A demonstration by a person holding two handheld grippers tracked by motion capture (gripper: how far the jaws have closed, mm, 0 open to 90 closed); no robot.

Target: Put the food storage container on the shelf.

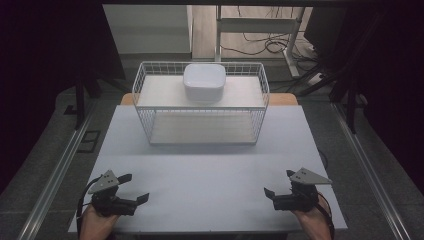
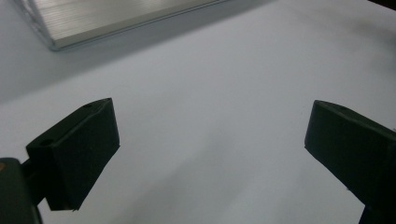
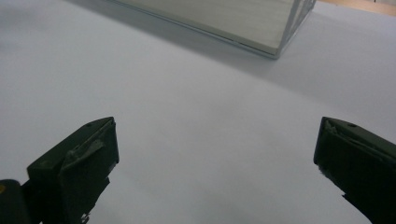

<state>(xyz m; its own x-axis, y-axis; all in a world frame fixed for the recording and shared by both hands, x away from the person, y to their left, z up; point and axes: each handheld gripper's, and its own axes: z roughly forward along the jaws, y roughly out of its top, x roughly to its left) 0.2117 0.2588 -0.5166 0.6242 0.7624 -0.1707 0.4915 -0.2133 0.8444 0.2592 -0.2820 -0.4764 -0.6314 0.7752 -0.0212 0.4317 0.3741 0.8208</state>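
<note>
A white wire rack (image 1: 200, 102) with two shelves stands at the back middle of the white table (image 1: 205, 175). On its upper shelf sits a white rounded square bowl (image 1: 203, 81). My left gripper (image 1: 135, 187) rests low at the table's front left, open, with nothing between its jaws. My right gripper (image 1: 280, 182) rests at the front right, open and empty too. In the left gripper view its jaws (image 2: 210, 154) stand wide apart over bare table. In the right gripper view the right gripper (image 3: 215, 158) is spread the same way, with the rack's lower corner (image 3: 275, 46) ahead.
Metal rails (image 1: 60, 165) run along both sides of the table. Behind the table are a desk frame and cables on the floor (image 1: 265, 42). Between the rack and the grippers lies bare tabletop.
</note>
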